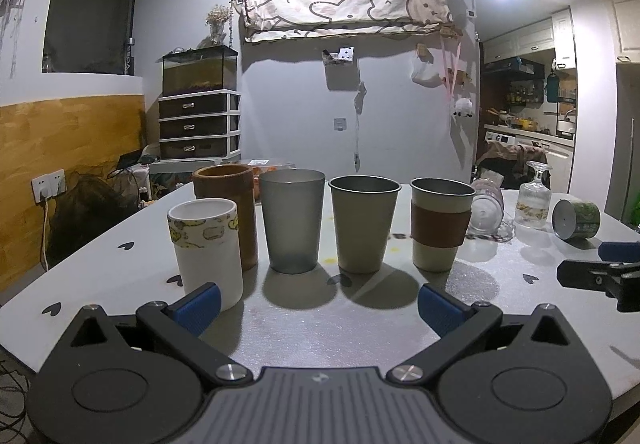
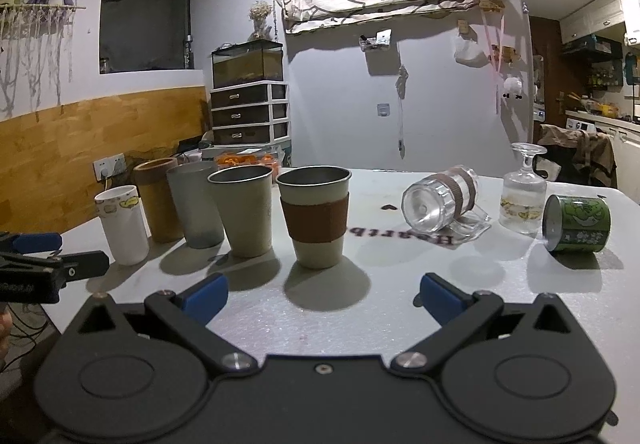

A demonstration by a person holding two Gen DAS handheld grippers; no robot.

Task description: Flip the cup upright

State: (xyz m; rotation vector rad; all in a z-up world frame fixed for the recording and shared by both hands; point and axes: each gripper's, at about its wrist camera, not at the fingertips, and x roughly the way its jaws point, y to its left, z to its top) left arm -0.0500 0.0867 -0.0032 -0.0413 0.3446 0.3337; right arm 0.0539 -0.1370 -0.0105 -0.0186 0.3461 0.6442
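**Three cups still off their bases, both grippers empty**

Ahead of your right gripper [image 2: 322, 294] and off to its right, the clear faceted glass mug with a brown ribbed band [image 2: 440, 198] lies on its side on the white table [image 2: 360, 324], its thick base turned toward you and its handle resting on the tabletop. Further right stands the clear stemmed glass with a yellow printed band [image 2: 522, 200], upside down with its foot in the air. Just beside it, at the far right, the green printed tin cup [image 2: 576, 218] lies on its side with its flat metal bottom facing you.

To the left of your right gripper, a row of five cups stands upright: the beige cup with a brown sleeve [image 2: 314, 218], the plain beige metal-lined cup [image 2: 244, 210], the frosted grey tumbler [image 2: 196, 204], the brown cylindrical cup [image 2: 158, 200] and the white cup with a yellow patterned rim [image 2: 122, 224].

Your right gripper's blue-padded fingers are spread wide with nothing between them. Your left gripper [image 1: 320, 304] is equally wide open and holds nothing; the upright row sits directly in front of it.

From the left wrist camera the sleeved cup covers part of the glass mug [image 1: 486, 210]. The mouths of the mug and the tin cup face away, so you cannot see inside them. The dark print on the table is only partly legible.
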